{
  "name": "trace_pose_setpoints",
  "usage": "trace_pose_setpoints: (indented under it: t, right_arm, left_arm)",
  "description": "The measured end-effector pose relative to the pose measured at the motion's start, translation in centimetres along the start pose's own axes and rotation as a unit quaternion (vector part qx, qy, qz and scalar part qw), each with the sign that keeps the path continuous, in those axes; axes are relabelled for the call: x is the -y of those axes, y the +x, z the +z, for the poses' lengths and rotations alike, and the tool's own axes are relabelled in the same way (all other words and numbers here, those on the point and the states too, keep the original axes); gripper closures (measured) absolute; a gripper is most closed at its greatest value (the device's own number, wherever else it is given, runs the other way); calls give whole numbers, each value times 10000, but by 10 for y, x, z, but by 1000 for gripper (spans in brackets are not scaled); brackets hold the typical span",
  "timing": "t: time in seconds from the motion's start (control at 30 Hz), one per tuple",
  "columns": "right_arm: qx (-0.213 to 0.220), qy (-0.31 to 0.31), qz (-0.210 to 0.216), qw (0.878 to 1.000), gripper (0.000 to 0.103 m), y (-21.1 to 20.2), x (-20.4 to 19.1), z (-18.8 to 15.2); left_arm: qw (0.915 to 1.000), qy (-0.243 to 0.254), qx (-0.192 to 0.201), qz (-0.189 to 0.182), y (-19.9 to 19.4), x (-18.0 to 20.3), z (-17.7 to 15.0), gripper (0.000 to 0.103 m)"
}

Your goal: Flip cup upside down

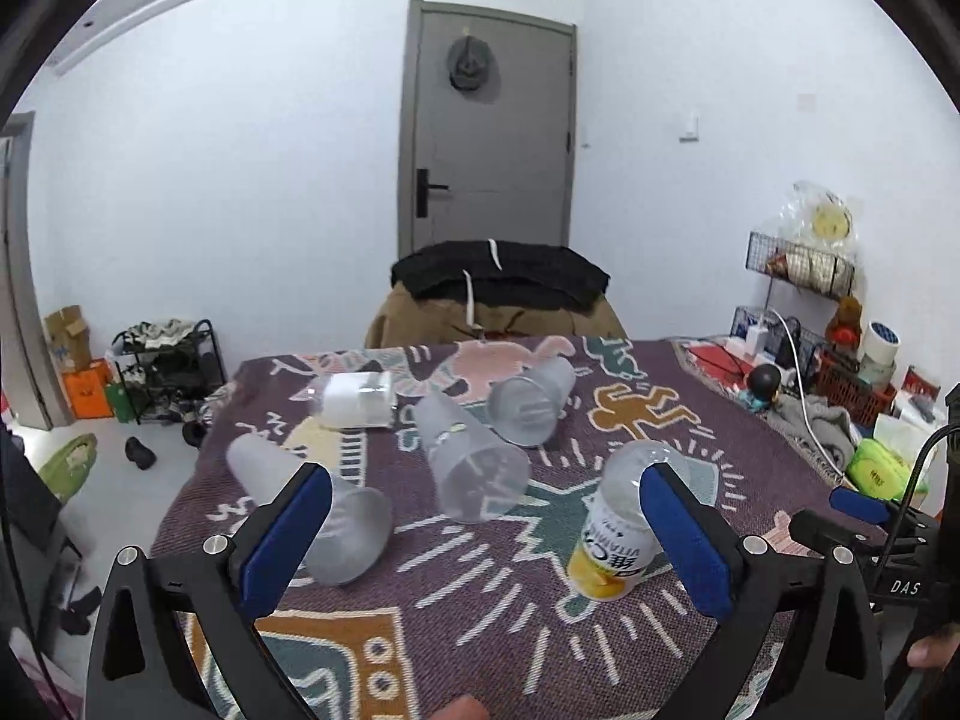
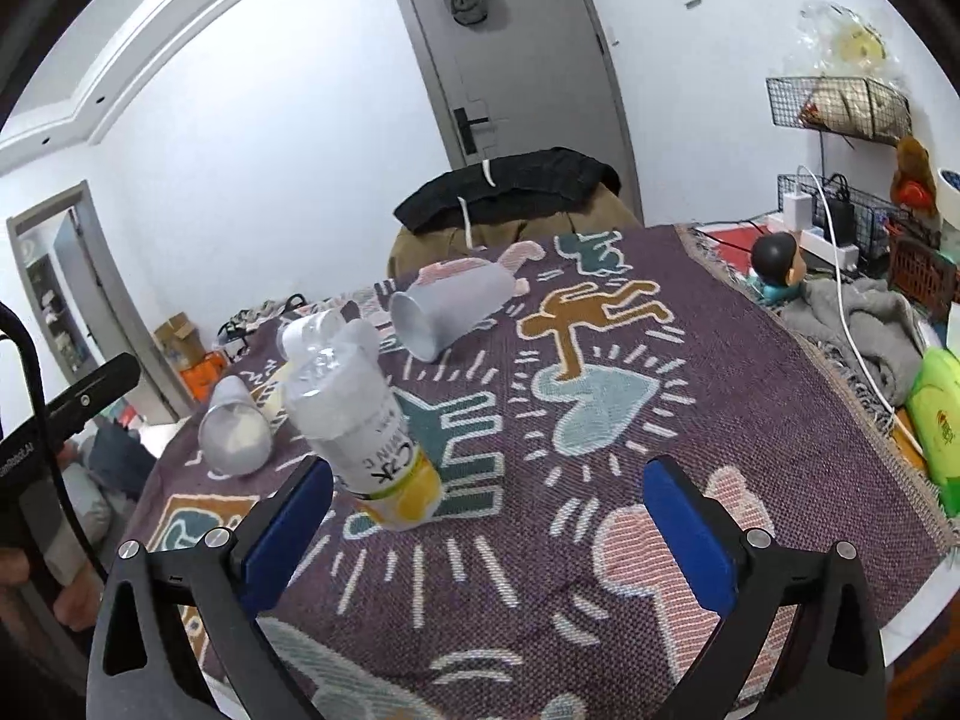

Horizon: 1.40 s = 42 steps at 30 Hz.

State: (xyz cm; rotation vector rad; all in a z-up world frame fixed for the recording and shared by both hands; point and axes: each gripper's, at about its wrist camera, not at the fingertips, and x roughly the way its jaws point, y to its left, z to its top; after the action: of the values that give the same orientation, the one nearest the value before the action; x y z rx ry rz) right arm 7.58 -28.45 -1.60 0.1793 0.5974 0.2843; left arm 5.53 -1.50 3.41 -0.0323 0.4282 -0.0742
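Frosted, matt translucent plastic cups (image 1: pixel 474 468) lay on a coarse woven cloth blanket (image 1: pixel 600 630), beside a glossy clear plastic bottle (image 2: pixel 360 420) with a smooth printed label.

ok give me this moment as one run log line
left tool: open, empty | right tool: open, empty | frosted translucent plastic cups: several on their sides on patterned woven blanket | yellow-labelled clear bottle: standing inverted | flip: not yet done
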Motion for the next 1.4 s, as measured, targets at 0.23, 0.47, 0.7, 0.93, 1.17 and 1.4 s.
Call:
trace_pose_setpoints:
  t: [0.23,0.47,0.7,0.93,1.17,1.4]
  right_arm:
    - [-84,-273,157,9995,0,2,-15,-3]
    - [93,-303,46,9995,0,-2,-15,-10]
    - [111,-442,72,9989,0,-8,-22,-8]
    - [98,-431,96,9990,0,-8,-22,-10]
    - [63,-411,109,9991,0,-5,-19,-12]
    - [45,-424,118,9990,0,-3,-20,-14]
  left_arm:
    - [9998,-15,114,186,-15,-18,-13,0]
    - [9997,-71,101,212,-19,-29,-27,0]
    - [9994,-199,142,238,-25,-35,-36,0]
    - [9991,-202,170,320,-29,-37,-40,0]
    - [9991,-217,126,343,-27,-39,-44,0]
    - [9992,-201,96,325,-25,-38,-46,0]
